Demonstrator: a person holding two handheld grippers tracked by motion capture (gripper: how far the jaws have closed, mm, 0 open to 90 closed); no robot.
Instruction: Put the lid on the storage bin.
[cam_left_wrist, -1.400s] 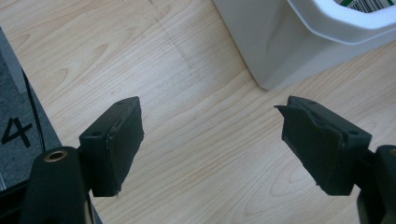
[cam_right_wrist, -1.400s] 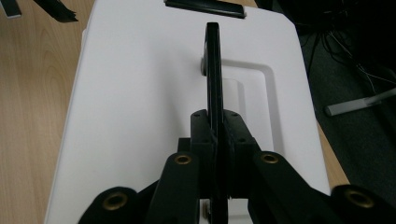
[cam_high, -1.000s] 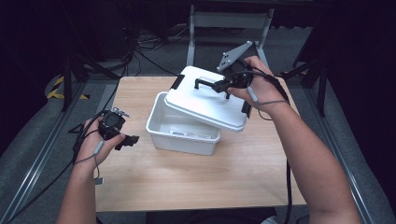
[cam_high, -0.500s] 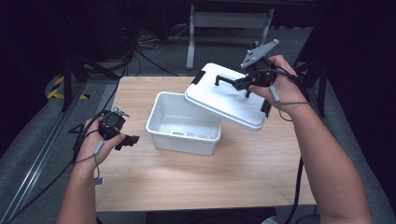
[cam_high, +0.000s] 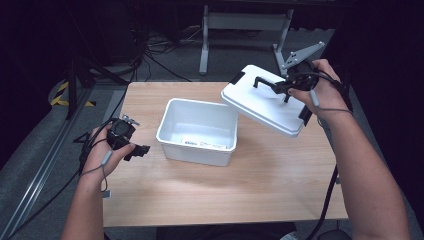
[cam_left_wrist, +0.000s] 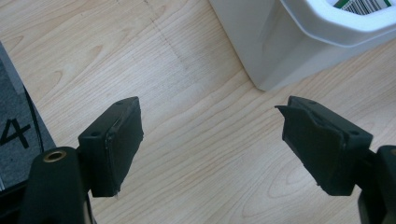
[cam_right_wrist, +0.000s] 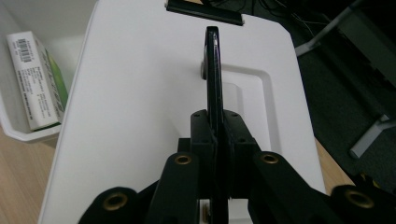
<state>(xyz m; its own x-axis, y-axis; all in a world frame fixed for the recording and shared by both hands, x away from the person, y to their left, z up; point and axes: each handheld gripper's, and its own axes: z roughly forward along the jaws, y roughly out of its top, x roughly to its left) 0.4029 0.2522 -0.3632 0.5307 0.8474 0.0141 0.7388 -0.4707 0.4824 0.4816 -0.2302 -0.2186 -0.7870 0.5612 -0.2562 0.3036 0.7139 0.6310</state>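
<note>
1. Between our right gripper's (cam_high: 284, 88) jaws sits the black handle (cam_right_wrist: 213, 60) of the white lid (cam_high: 270, 107); the jaws are clamped tight on it, as the right gripper view shows.
2. We hold the lid tilted in the air, above the table's right far part, its near-left edge just beside the bin's right rim and its far side higher.
3. Our left gripper (cam_high: 139, 150) hovers low over the table (cam_high: 270, 185), left of the bin, jaws spread wide with nothing between them; the left gripper view shows bare wood between its pads (cam_left_wrist: 116, 140).
4. We see the white bin (cam_high: 199, 131) standing open at the table's middle, uncovered.
5. A small box (cam_right_wrist: 39, 79) with a green side and a barcode lies on the bin's floor, seen in the right gripper view past the lid's edge.
6. Beyond the table we see a dark floor with cables (cam_high: 150, 50) and a grey metal stand (cam_high: 245, 22).
</note>
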